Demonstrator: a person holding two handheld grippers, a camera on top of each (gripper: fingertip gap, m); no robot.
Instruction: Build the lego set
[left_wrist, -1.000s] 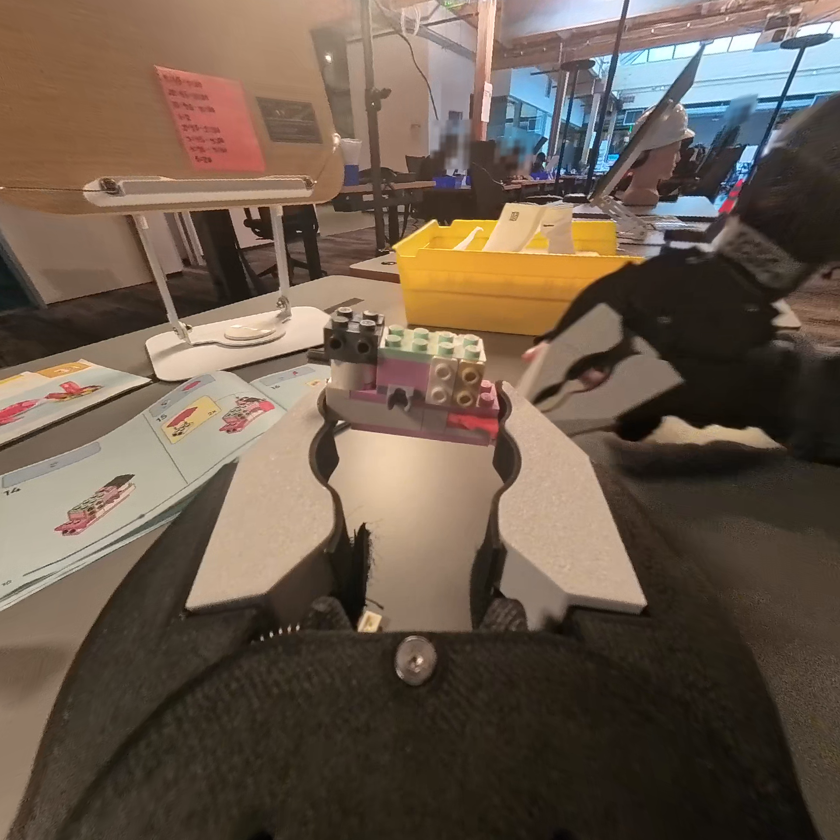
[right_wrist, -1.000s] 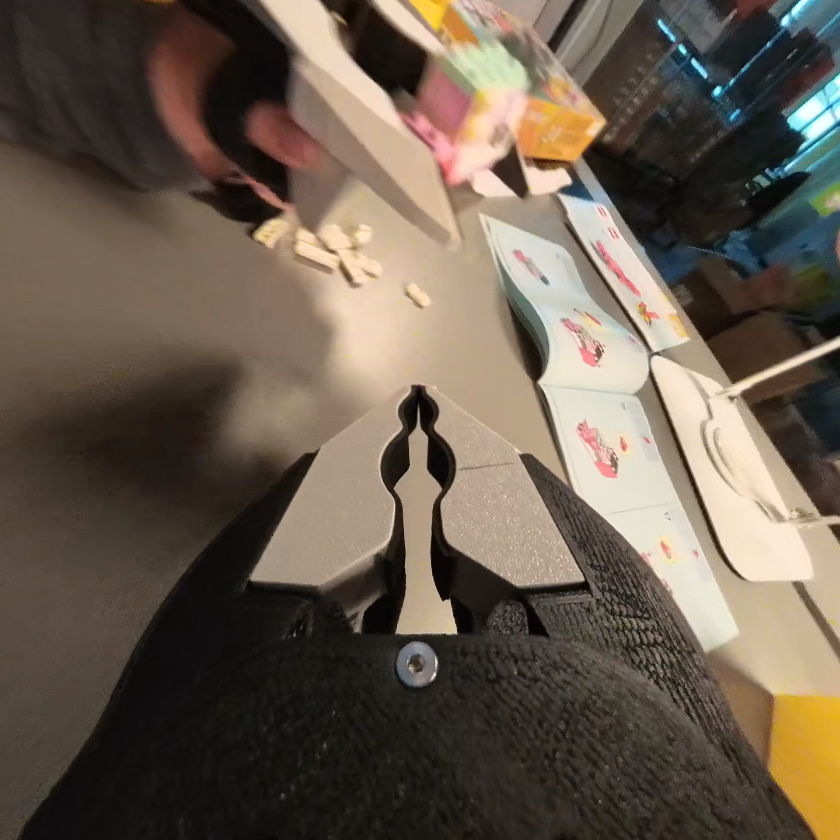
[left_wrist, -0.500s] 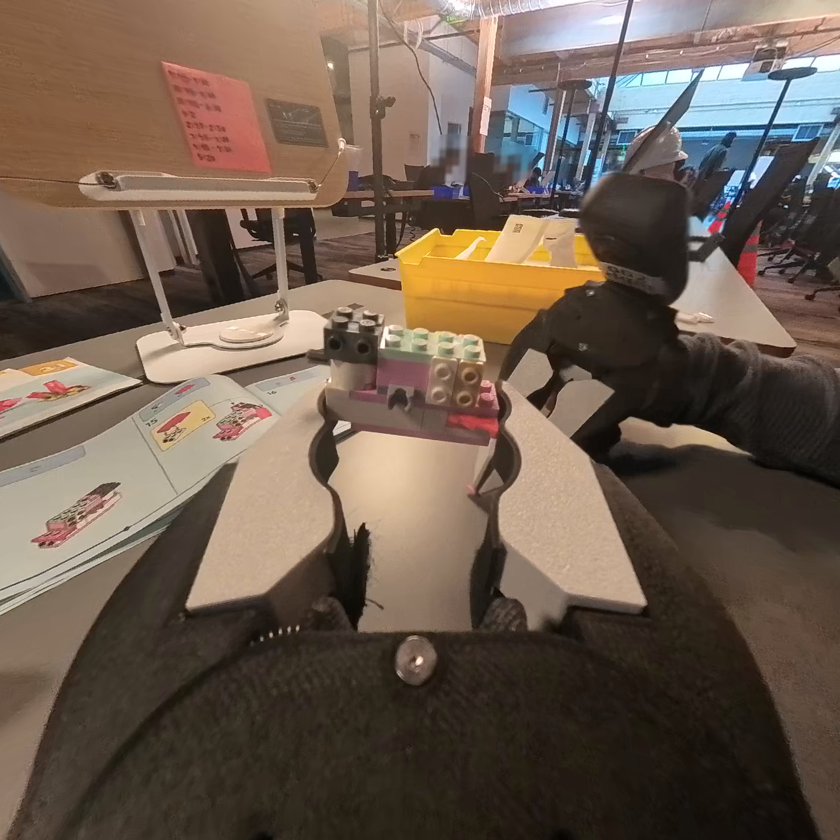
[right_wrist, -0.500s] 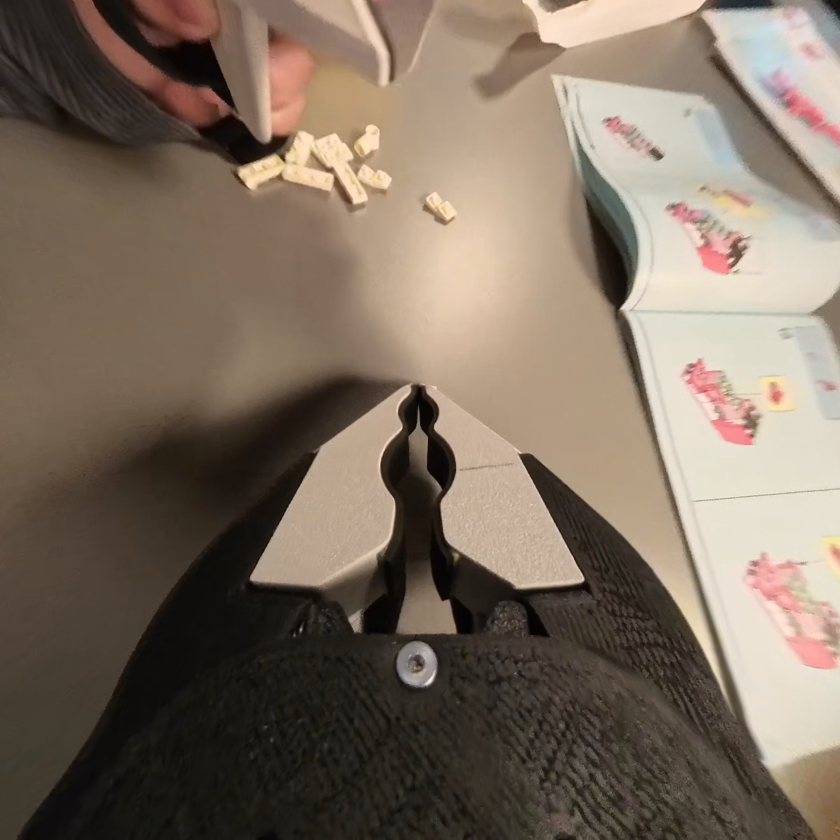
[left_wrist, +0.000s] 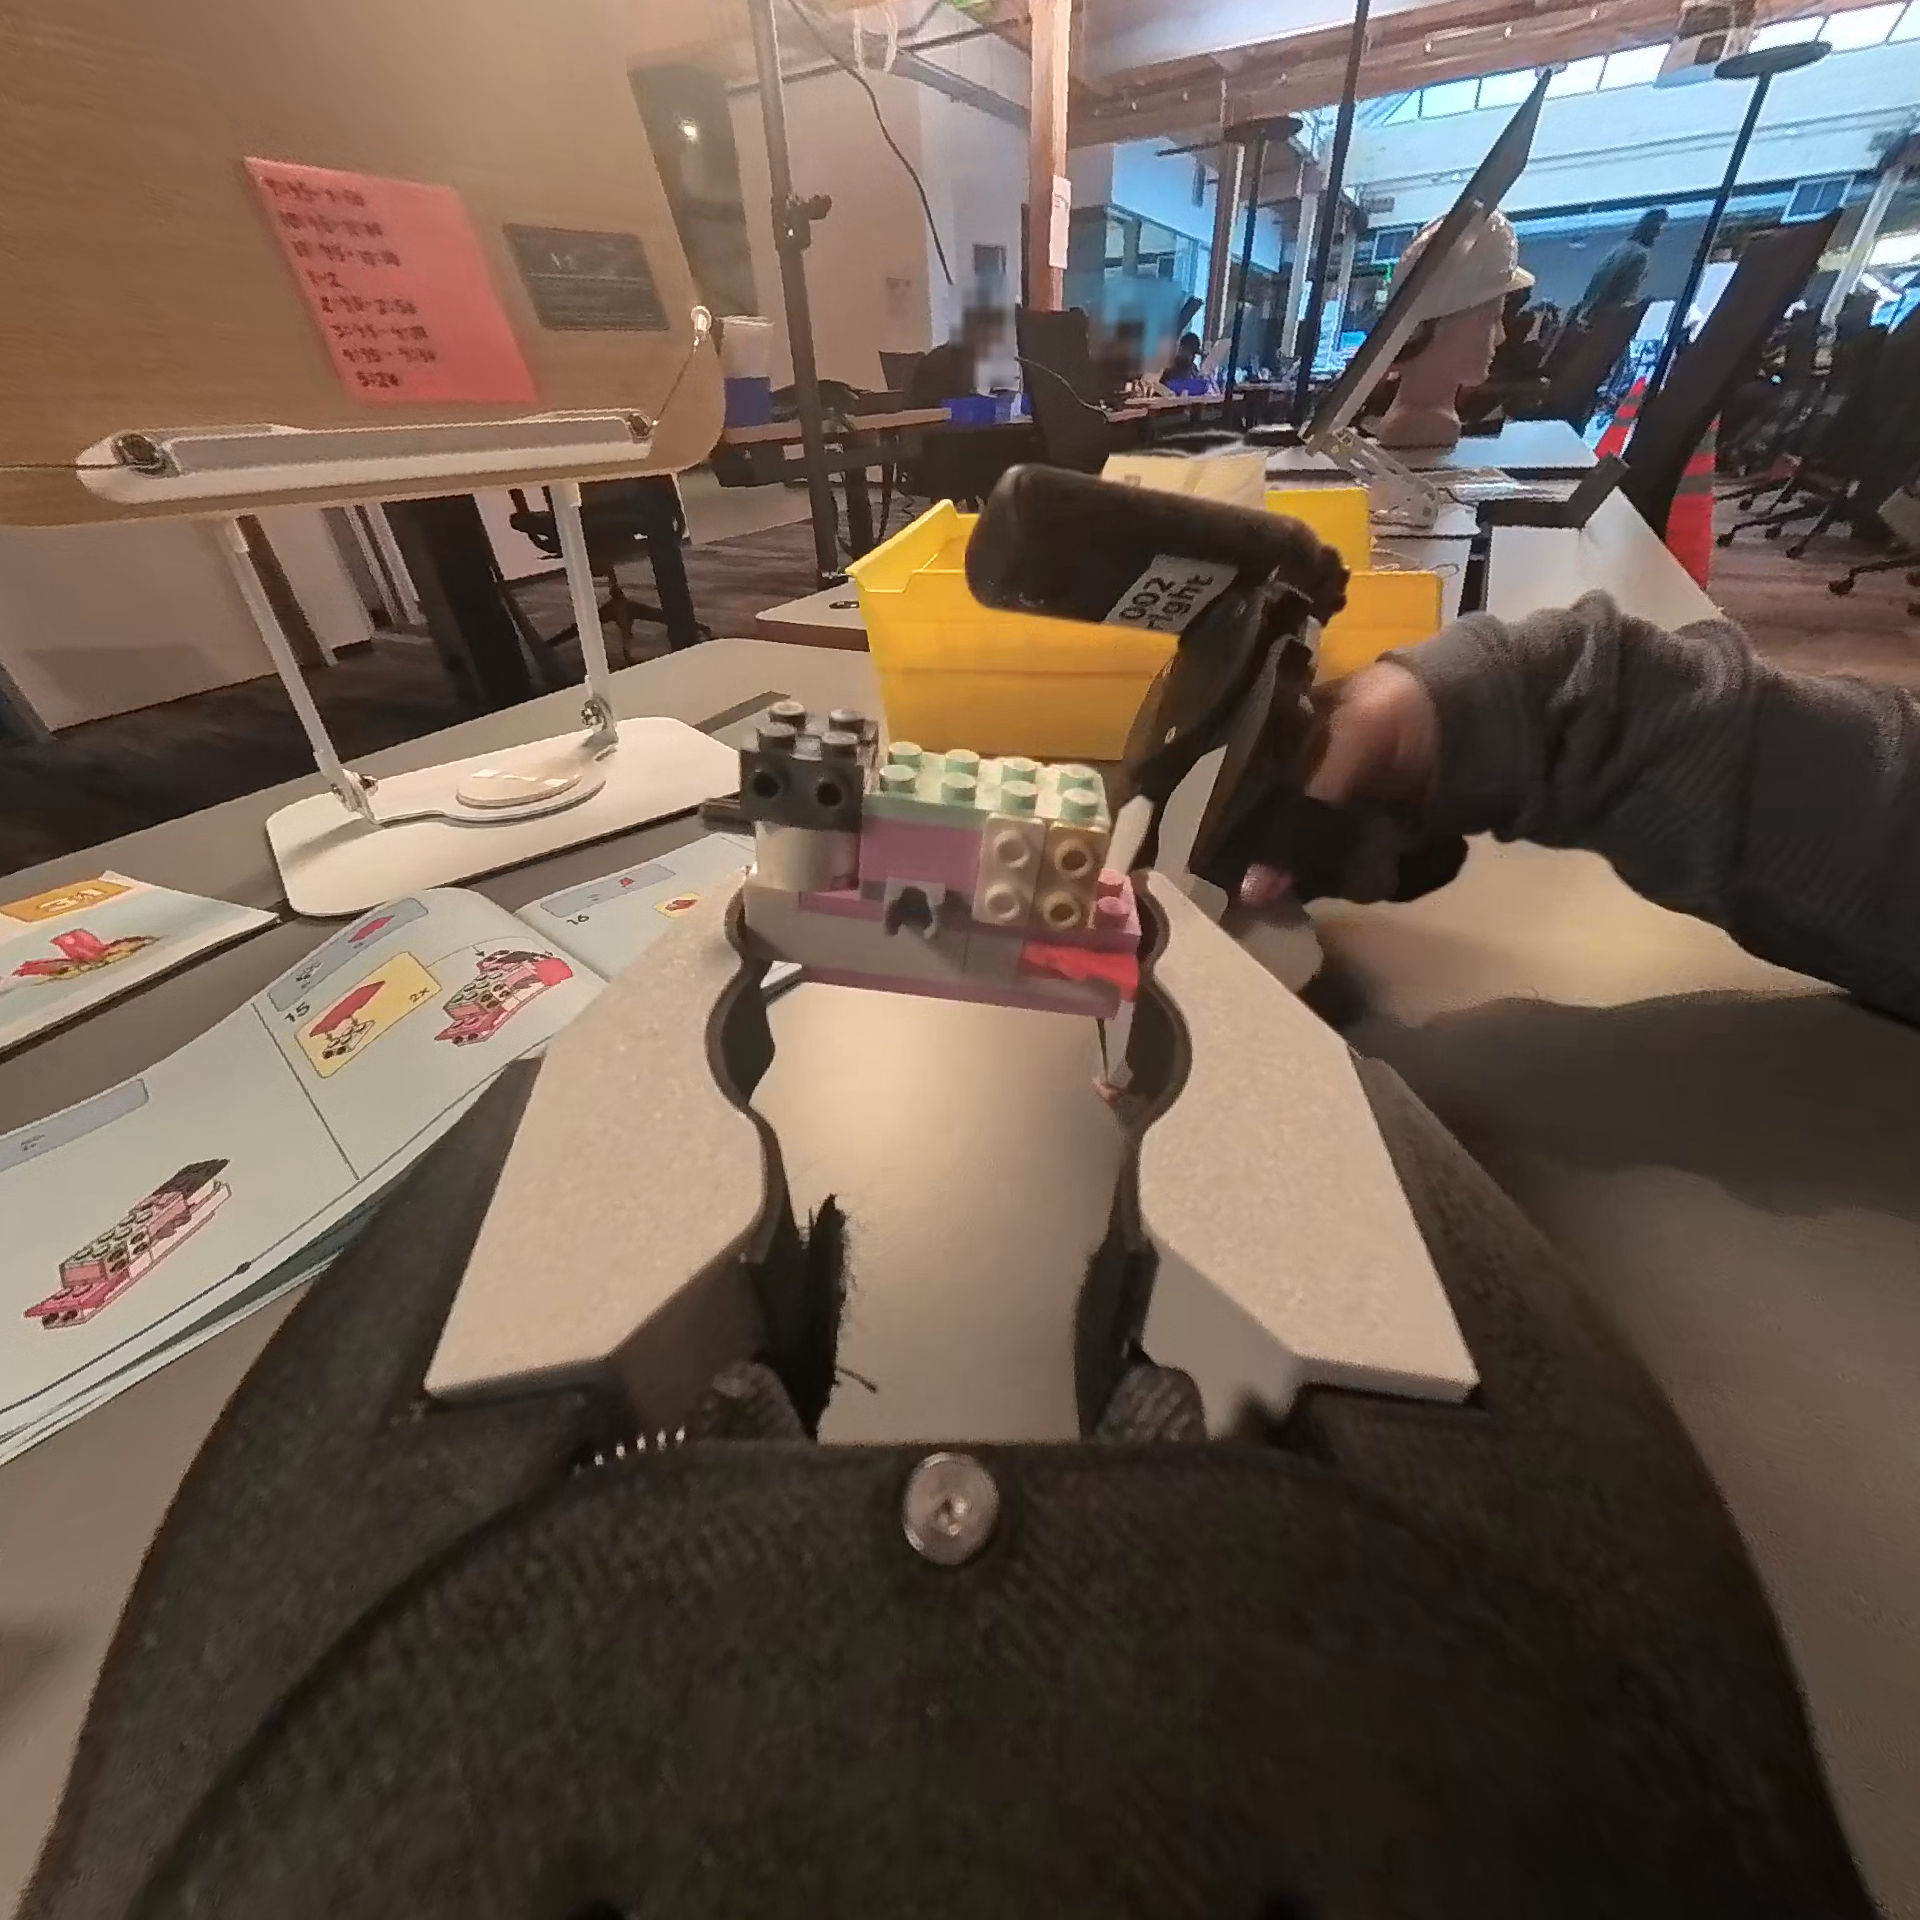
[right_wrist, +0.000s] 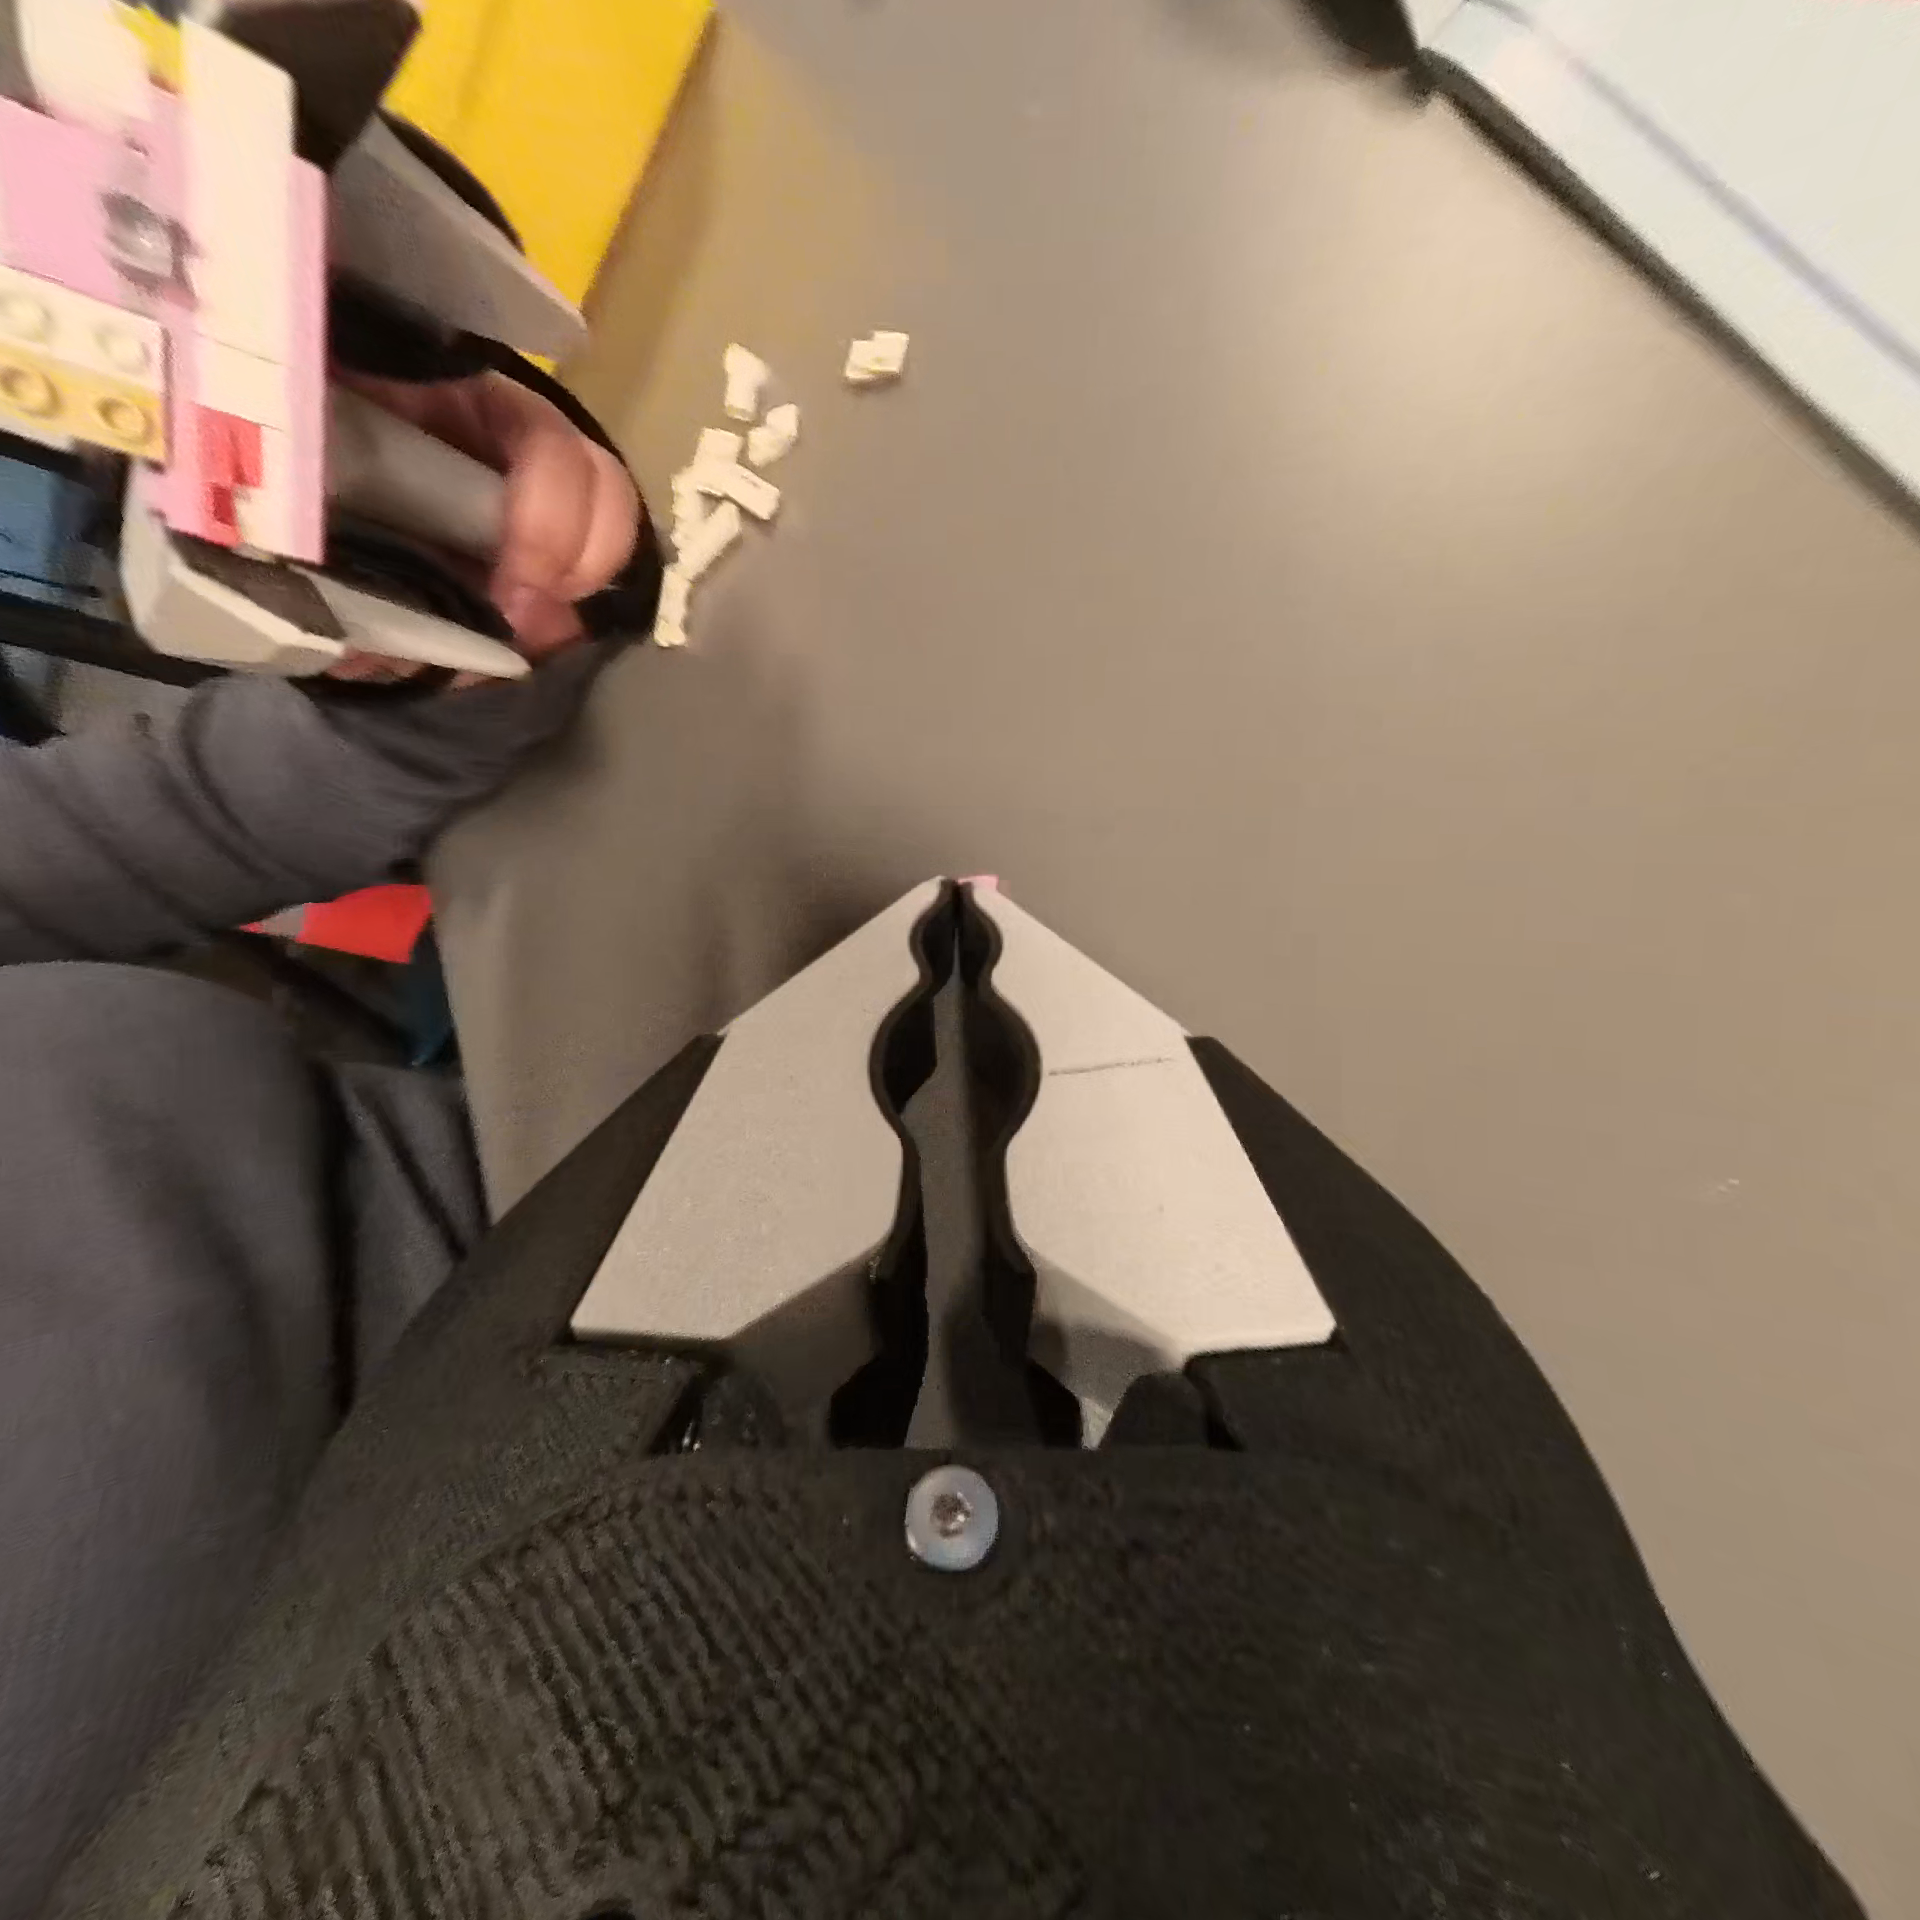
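Left gripper (left_wrist: 940, 935) clamped on a toy-brick model (left_wrist: 935, 883) of pink, white, mint and black bricks, both jaws pressed to its ends, held clear above the grey tabletop (left_wrist: 1558, 1299). Right gripper (right_wrist: 956, 883) with jaws together, a tiny pink speck at the tip, too small to identify, low over bare tabletop. Just left of the model, an open instruction booklet (left_wrist: 260, 1091). Farther off, loose cream bricks (right_wrist: 727, 488) scattered near the left gripper. Beyond those, a yellow bin (left_wrist: 997, 665) and a white stand (left_wrist: 499, 790).
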